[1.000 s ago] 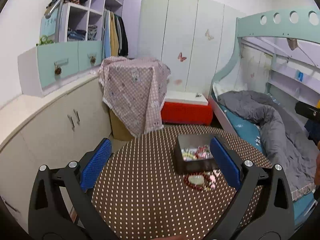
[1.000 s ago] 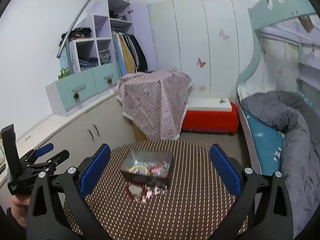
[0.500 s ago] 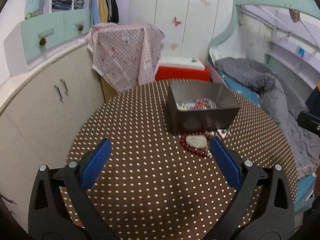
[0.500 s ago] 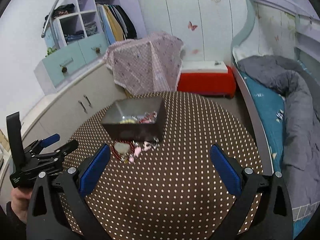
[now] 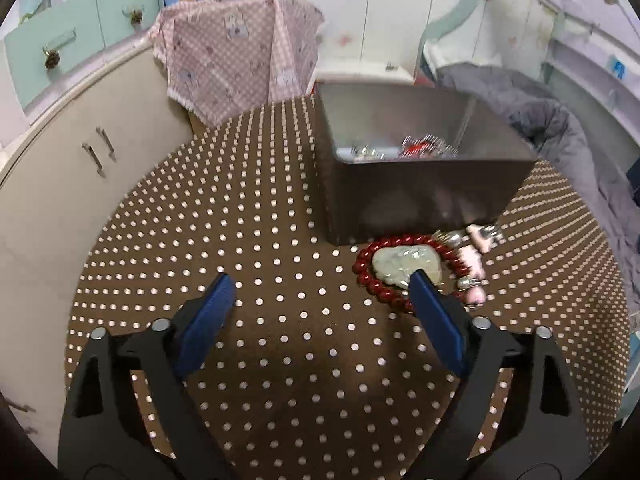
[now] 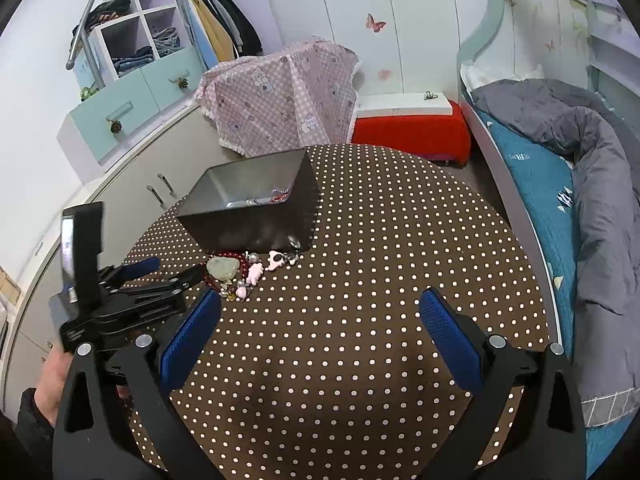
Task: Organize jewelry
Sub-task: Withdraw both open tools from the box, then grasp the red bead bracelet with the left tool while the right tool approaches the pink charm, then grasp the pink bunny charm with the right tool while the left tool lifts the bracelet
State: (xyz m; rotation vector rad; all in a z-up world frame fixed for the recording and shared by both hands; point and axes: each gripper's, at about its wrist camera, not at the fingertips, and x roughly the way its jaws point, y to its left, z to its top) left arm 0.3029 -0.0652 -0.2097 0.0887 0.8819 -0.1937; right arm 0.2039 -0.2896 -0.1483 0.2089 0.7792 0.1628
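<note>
A dark metal box (image 5: 416, 184) (image 6: 256, 216) with several jewelry pieces inside stands on a round brown polka-dot table (image 5: 280, 280) (image 6: 380, 260). In front of it lie a red bead bracelet (image 5: 366, 276) around a pale jade pendant (image 5: 404, 266) (image 6: 222, 269), and a pink charm bracelet (image 5: 474, 258) (image 6: 256, 272). My left gripper (image 5: 320, 300) is open and empty, low over the table, its right finger just in front of the pendant. It also shows in the right wrist view (image 6: 160, 276). My right gripper (image 6: 320, 312) is open and empty, to the right of the jewelry.
A cream cabinet (image 5: 60, 180) curves along the left table edge. A pink checked cloth (image 6: 280, 100) covers something behind the table. A red bench (image 6: 412, 132) stands beyond, and a bed with a grey duvet (image 6: 592, 180) lies to the right.
Both grippers have come down and forward toward the table. The left one has closed in on the loose jewelry in front of the box. Both stay open.
</note>
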